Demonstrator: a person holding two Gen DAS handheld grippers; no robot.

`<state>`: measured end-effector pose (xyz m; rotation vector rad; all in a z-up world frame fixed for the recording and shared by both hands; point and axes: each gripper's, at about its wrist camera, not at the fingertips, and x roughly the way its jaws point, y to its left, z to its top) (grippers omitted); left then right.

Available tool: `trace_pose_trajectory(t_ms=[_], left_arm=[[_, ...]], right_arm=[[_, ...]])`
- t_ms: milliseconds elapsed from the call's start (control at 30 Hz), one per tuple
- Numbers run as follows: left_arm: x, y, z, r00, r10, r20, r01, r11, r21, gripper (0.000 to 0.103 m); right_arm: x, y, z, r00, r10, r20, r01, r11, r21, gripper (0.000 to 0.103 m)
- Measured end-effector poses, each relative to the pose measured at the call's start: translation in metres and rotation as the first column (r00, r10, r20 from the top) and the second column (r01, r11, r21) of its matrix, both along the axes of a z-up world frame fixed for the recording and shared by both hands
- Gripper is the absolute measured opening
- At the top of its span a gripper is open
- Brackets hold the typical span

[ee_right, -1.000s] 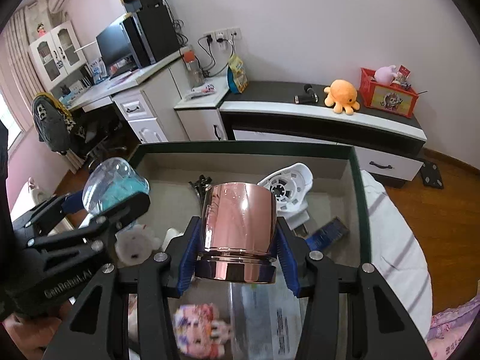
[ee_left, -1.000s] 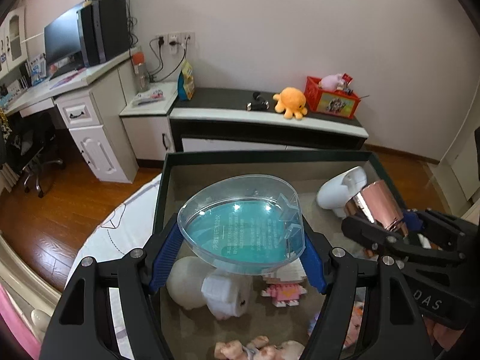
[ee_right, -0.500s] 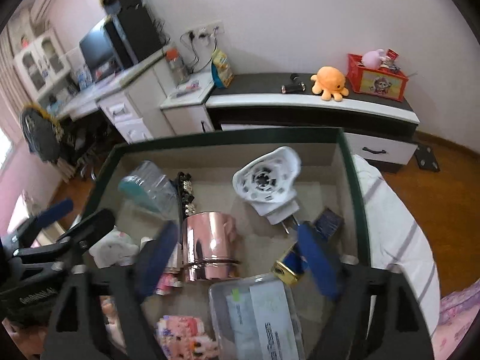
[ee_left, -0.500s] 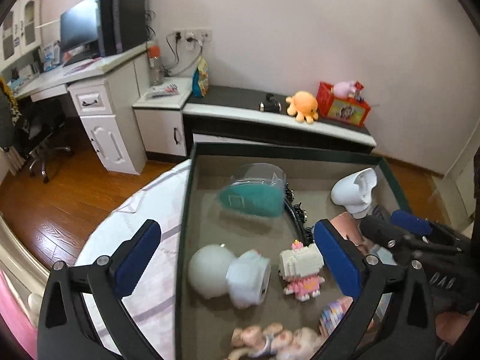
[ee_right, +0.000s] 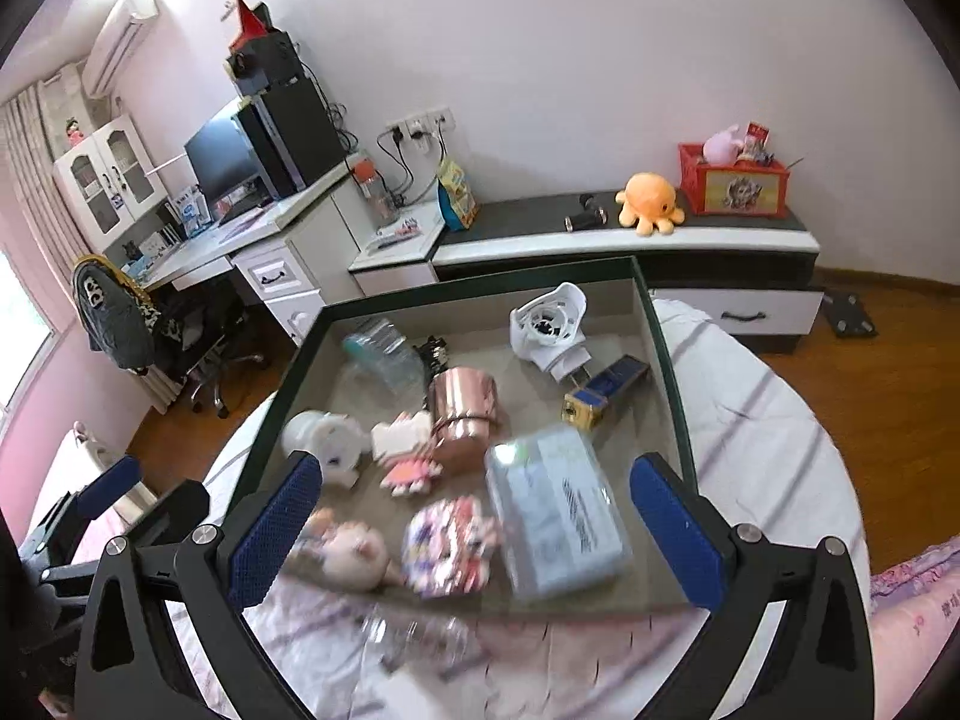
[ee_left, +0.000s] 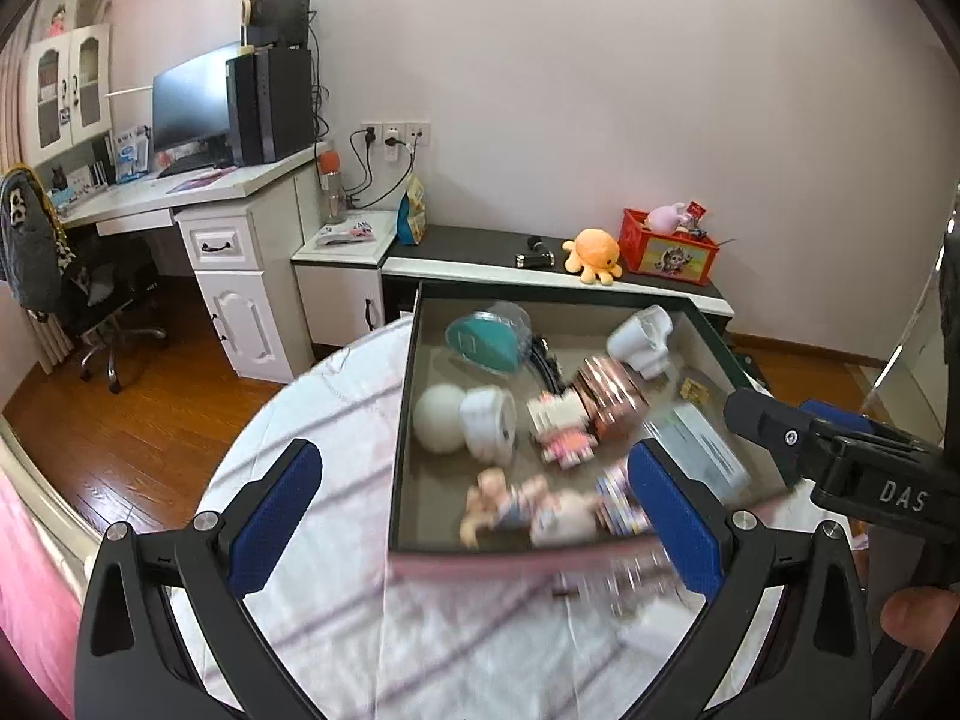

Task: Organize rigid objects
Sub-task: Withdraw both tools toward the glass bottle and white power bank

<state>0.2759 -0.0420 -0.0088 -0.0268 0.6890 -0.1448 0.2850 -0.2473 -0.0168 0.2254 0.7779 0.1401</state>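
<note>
Between placements: both grippers, left and right, wide apart and empty above box near edge; cup and jar inside box; next, unsorted item outside box required.

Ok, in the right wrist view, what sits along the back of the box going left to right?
Clear teal container → black clip → white fan → blue box.
</note>
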Motion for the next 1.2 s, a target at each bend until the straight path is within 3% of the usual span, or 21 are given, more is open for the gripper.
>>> trace_pose_trajectory(t_ms=[333, 633, 800, 1200], left_arm=[[-0.072, 0.007, -0.009, 1.000, 0.006, -0.007, -0.006, 0.999, -0.036, 0.103], [-0.123, 0.004, -0.006, 0.999, 0.030, 0.010, -0.030, 0.999, -0.036, 0.103], [-0.146, 0.004, 0.000, 1.000, 0.018, 0.010, -0.017, 0.999, -0.040, 0.103], [-0.172, 0.008, 0.012, 0.999, 0.019, 0.033, -0.018, 0.999, -0.034, 0.103]], right_arm=[[-0.084, 0.007, 0.019, 0.996, -0.026, 0.080, 0.030, 0.999, -0.045, 0.103], [-0.169, 0.014, 0.037, 0.970, -0.085, 0.229, 0.116, 0.985, -0.128, 0.103], [-0.201, 0.013, 0.030, 0.977, -0.083, 0.195, 0.100, 0.992, -0.077, 0.103], [-0.220, 0.011, 0.031, 0.975, -0.092, 0.202, 0.111, 0.990, -0.087, 0.103]])
